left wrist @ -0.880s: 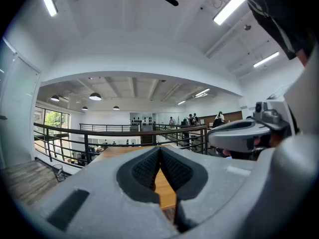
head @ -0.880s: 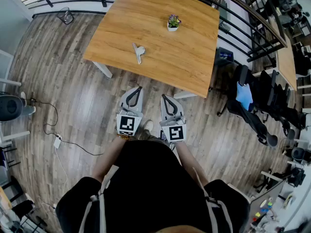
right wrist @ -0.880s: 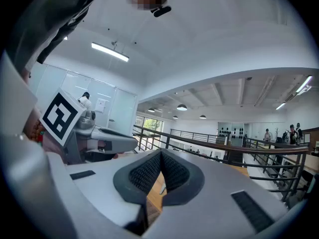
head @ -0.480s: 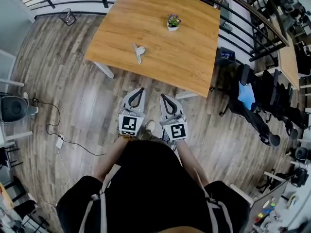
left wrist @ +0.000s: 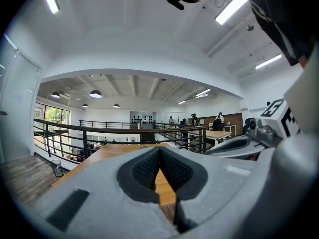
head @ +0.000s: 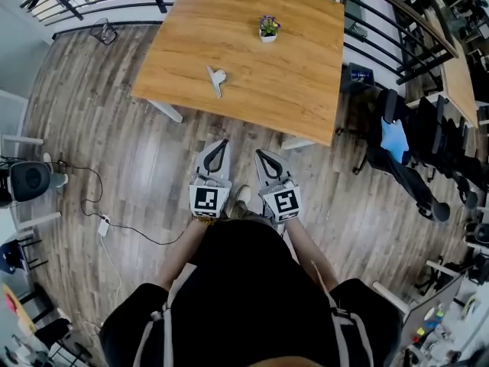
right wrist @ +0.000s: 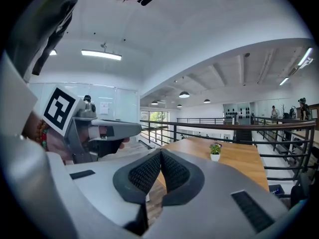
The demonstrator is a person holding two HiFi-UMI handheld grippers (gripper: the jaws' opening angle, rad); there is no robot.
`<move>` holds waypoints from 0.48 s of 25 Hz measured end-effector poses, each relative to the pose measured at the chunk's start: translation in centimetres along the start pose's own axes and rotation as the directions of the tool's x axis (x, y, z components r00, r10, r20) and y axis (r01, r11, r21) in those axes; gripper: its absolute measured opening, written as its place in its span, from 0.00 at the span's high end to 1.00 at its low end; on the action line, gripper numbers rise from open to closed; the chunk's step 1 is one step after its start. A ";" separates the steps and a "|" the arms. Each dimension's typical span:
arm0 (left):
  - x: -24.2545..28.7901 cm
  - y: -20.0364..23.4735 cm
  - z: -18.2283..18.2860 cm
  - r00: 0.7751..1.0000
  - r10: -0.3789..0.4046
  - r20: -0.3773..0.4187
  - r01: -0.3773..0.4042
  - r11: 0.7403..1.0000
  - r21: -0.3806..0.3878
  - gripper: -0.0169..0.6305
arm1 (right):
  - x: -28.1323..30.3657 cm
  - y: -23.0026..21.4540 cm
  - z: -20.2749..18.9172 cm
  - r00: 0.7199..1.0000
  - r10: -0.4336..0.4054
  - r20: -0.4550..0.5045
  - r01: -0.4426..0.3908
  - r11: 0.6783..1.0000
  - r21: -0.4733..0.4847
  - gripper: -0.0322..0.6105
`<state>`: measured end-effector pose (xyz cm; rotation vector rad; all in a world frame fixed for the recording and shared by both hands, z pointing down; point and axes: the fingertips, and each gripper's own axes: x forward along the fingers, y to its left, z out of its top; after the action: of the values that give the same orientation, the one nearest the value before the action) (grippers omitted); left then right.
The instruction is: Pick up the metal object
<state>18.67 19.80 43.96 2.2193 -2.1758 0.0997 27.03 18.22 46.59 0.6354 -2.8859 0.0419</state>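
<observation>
A small grey metal object lies on the wooden table, near its front left part. My left gripper and right gripper hang side by side over the floor, short of the table's front edge and apart from the metal object. Both are shut with nothing between the pads. In the left gripper view the closed jaws point at the table's near edge. In the right gripper view the closed jaws face the table, with the left gripper beside them.
A small potted plant stands at the far middle of the table. Black railings run behind and to the right. Office chairs crowd the right side. A cable and power strip lie on the floor at left.
The view has shifted slightly, with the table a bit farther up in the frame. Both grippers stay shut and side by side.
</observation>
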 end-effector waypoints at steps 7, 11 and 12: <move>1.5 2.6 -0.7 1.000 -0.007 0.019 0.009 0.996 -0.089 0.96 | 2.8 -0.2 0.1 0.999 -0.005 -0.054 0.004 1.000 -0.019 0.95; 3.0 5.2 -0.2 0.999 -0.021 0.049 0.025 0.995 -0.092 0.96 | 5.6 0.5 0.4 0.997 -0.011 -0.074 0.009 1.000 -0.029 0.95; 3.3 6.1 -0.2 0.998 -0.023 0.050 0.027 0.995 -0.094 0.96 | 6.5 0.7 0.5 0.997 -0.010 -0.079 0.007 1.000 -0.030 0.95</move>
<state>12.66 16.39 44.23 2.2199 -2.1279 -0.0579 20.86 16.17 47.31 0.6261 -2.8025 0.0225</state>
